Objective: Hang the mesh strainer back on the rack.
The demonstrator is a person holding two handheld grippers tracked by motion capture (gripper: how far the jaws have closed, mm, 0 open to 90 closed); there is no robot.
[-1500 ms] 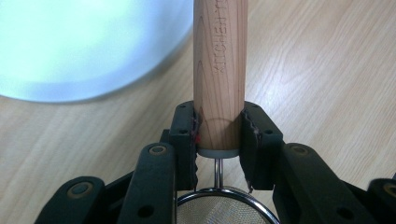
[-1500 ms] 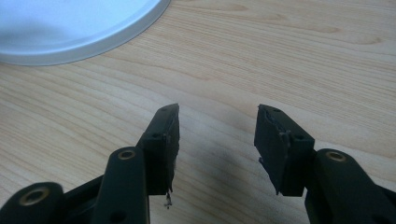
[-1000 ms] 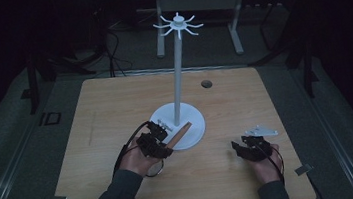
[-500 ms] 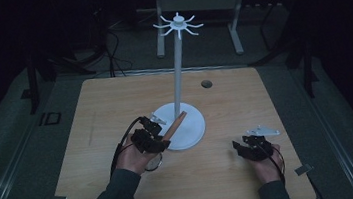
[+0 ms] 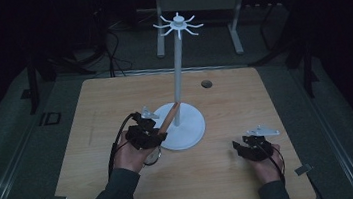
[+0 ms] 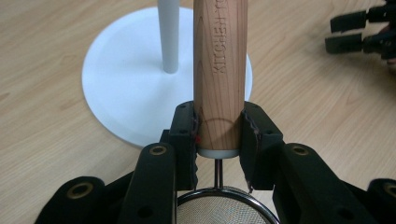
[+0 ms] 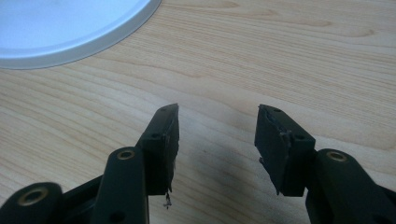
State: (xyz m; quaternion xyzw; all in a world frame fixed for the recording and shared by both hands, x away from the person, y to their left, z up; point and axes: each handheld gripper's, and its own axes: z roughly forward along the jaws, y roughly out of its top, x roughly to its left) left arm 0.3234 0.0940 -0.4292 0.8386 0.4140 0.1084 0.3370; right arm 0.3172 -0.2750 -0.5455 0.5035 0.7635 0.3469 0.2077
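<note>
L tongs clamped on strainer's wooden handle over white stand base; R tongs spread, nothing between, above tabletop

stand on table, grippers either side.

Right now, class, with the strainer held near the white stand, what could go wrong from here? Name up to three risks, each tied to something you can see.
1. The left tool grips the strainer's wooden handle only near its mesh end, so the long handle could pivot or slip.
2. The handle points past the stand's thin pole; a swing might knock it and tip the stand.
3. The right tool rests open on the table, too far off to steady the stand quickly.
</note>
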